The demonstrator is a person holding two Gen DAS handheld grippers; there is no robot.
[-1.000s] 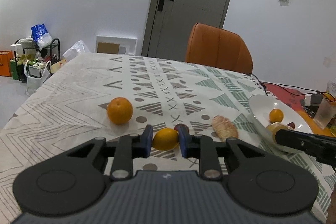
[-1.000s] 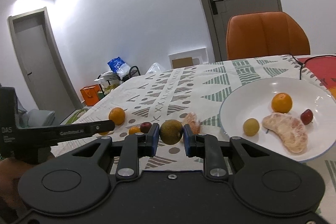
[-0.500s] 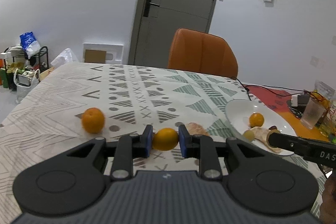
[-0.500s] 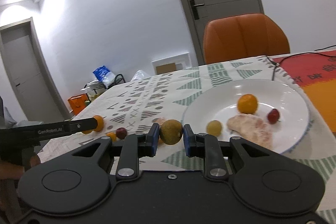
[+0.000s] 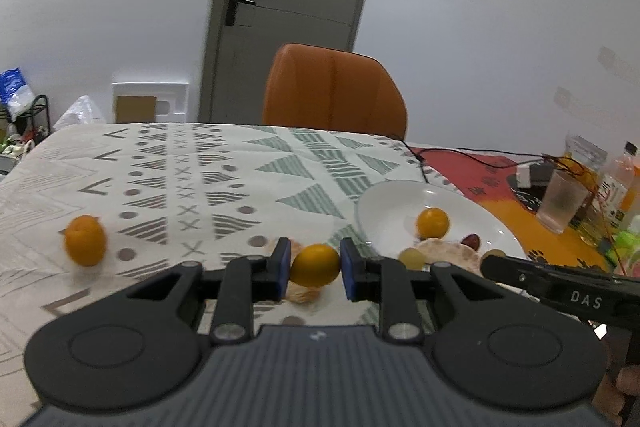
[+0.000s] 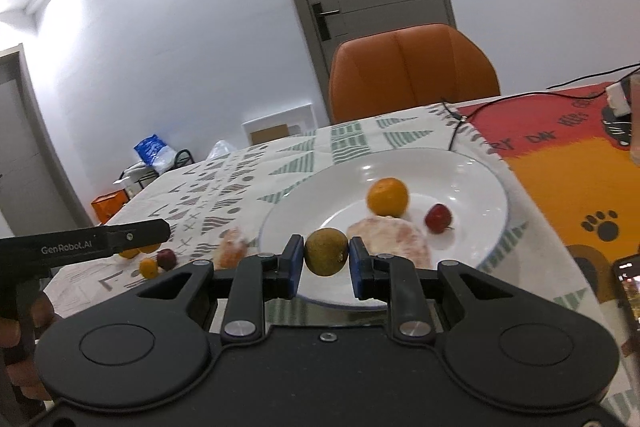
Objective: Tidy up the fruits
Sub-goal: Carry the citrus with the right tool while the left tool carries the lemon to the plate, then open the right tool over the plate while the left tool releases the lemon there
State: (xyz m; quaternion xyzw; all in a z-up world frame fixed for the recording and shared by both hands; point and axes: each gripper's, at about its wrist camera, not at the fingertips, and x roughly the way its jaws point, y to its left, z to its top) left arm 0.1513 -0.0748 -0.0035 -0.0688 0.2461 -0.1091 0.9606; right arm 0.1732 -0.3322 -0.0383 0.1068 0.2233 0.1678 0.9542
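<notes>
My left gripper (image 5: pixel 314 267) is shut on a small yellow-orange fruit (image 5: pixel 315 265), held above the patterned tablecloth just left of the white plate (image 5: pixel 384 203). My right gripper (image 6: pixel 325 259) is shut on a brownish-green round fruit (image 6: pixel 326 251), held over the plate's near rim (image 6: pixel 480 171). The plate holds an orange (image 6: pixel 388 197), a peeled citrus piece (image 6: pixel 400 241) and a red fruit (image 6: pixel 438 219). On the cloth lie an orange (image 5: pixel 85 239), a peeled segment (image 6: pixel 231 249), a small orange fruit (image 6: pixel 148 267) and a dark red fruit (image 6: pixel 166 259).
An orange chair (image 5: pixel 334 89) stands behind the table. A glass (image 5: pixel 562 201), bottles and cables sit at the far right on a red-orange mat (image 6: pixel 560 163). A phone (image 6: pixel 628 291) lies at the right edge.
Both grippers have moved right toward the plate with their fruits still held. The right gripper now hangs over the plate's near rim.
</notes>
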